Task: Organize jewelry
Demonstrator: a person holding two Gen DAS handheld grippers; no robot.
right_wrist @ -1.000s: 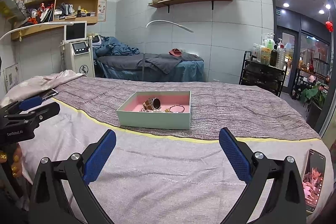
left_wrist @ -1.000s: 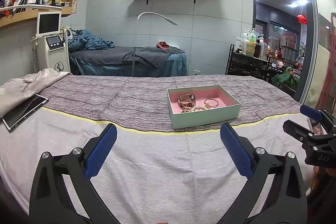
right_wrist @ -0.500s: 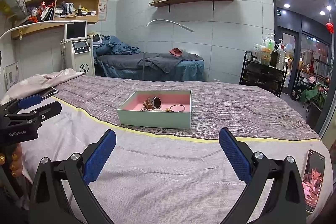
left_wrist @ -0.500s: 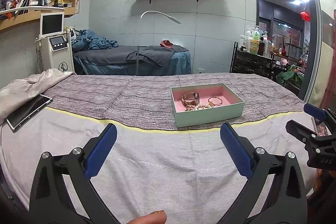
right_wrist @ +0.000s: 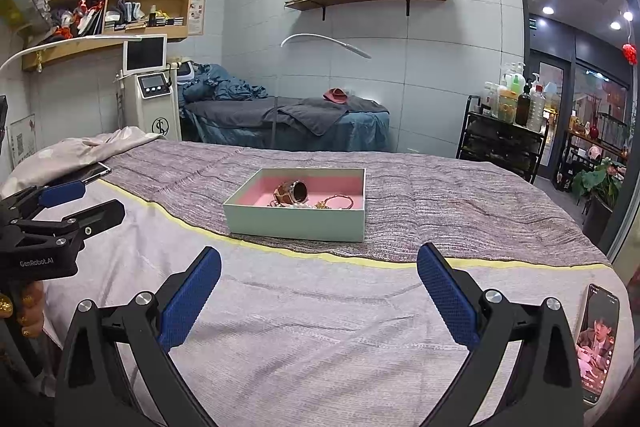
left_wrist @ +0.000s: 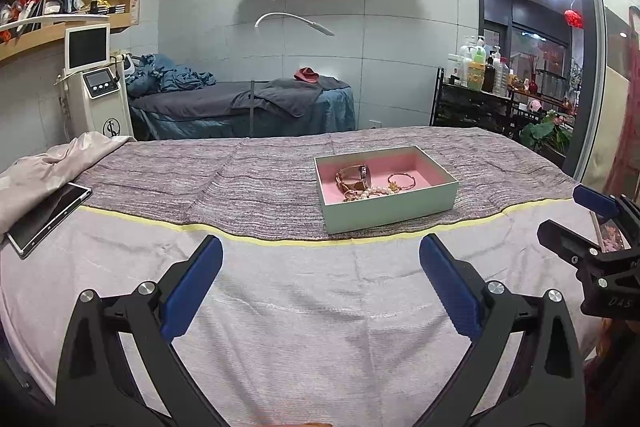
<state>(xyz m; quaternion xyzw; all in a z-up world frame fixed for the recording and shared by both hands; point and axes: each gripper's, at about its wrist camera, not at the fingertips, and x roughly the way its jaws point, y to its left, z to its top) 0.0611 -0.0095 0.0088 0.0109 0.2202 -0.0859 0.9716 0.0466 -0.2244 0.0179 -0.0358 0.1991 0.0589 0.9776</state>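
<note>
A pale green box with a pink lining (left_wrist: 390, 209) (right_wrist: 296, 221) sits on the grey striped blanket at the middle of the bed. Inside lie a rose-gold watch (left_wrist: 354, 175) (right_wrist: 292, 191), a thin bangle (left_wrist: 401, 181) (right_wrist: 340, 202) and a pearl bracelet (left_wrist: 370, 191). My left gripper (left_wrist: 320, 273) is open and empty, hovering over the pale sheet short of the box; it also shows in the right wrist view (right_wrist: 76, 205). My right gripper (right_wrist: 319, 283) is open and empty, likewise short of the box, and shows in the left wrist view (left_wrist: 576, 215).
A tablet (left_wrist: 46, 217) lies at the bed's left edge by a crumpled cloth (left_wrist: 48, 163). A phone with a lit screen (right_wrist: 598, 343) lies at the right front. Behind stand a second bed (left_wrist: 240, 107), a machine with a screen (left_wrist: 96, 83) and a bottle rack (left_wrist: 476, 99).
Both grippers stay open and nearly still. The left wrist view has drifted slightly, so the box sits a touch lower and more to the right than before.
</note>
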